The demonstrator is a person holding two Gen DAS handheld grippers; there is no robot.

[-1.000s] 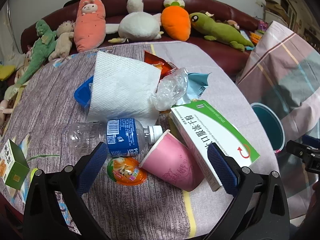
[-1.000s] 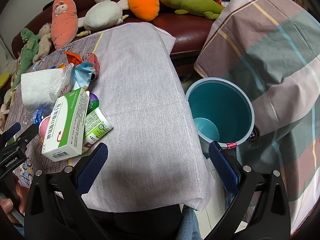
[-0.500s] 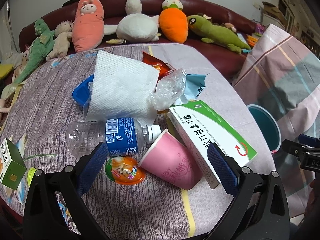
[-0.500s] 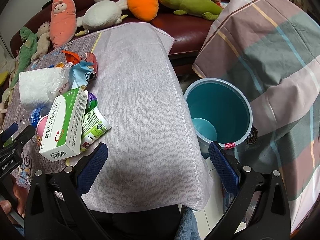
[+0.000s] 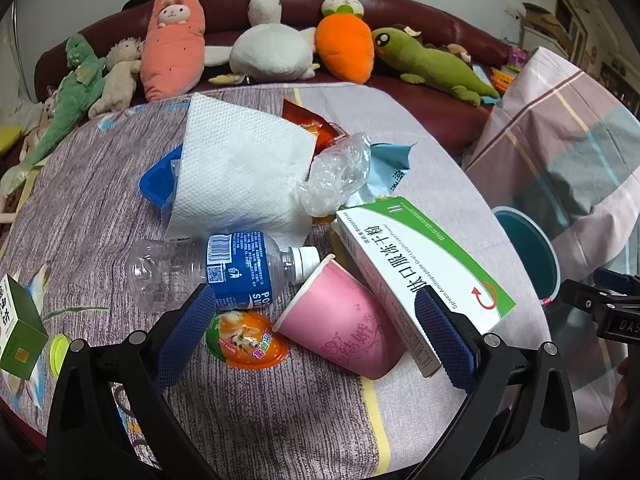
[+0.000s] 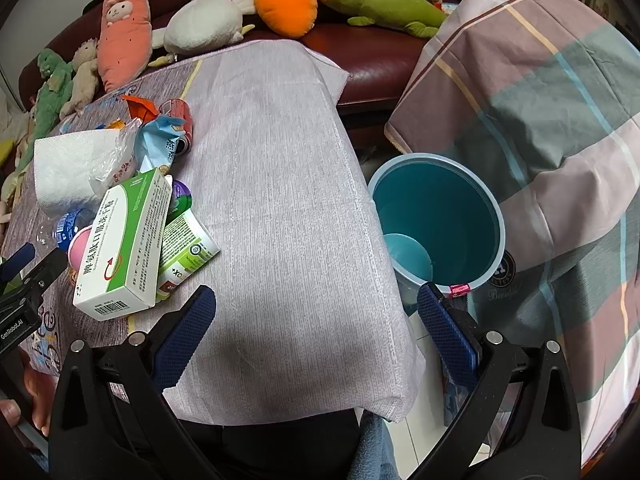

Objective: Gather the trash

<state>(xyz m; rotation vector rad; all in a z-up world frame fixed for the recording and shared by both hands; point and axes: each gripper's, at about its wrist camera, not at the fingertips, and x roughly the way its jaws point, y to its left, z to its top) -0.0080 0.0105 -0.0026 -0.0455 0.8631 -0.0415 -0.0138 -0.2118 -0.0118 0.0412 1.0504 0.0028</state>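
A heap of trash lies on the cloth-covered table: a pink paper cup on its side, a green-and-white box, a clear plastic bottle with a blue label, an orange jelly cup, a white paper towel and crumpled wrappers. My left gripper is open, its fingers either side of the pink cup and jelly cup. My right gripper is open over the bare table edge, beside the teal bin on the floor. The same box shows at left.
Plush toys line a dark red sofa behind the table. A small green box stands at the table's near left. A plaid blanket rises beside the bin. A light blue cup lies inside the bin.
The left gripper has crept slightly forward toward the pink cup. The right gripper has barely shifted; both stay open.
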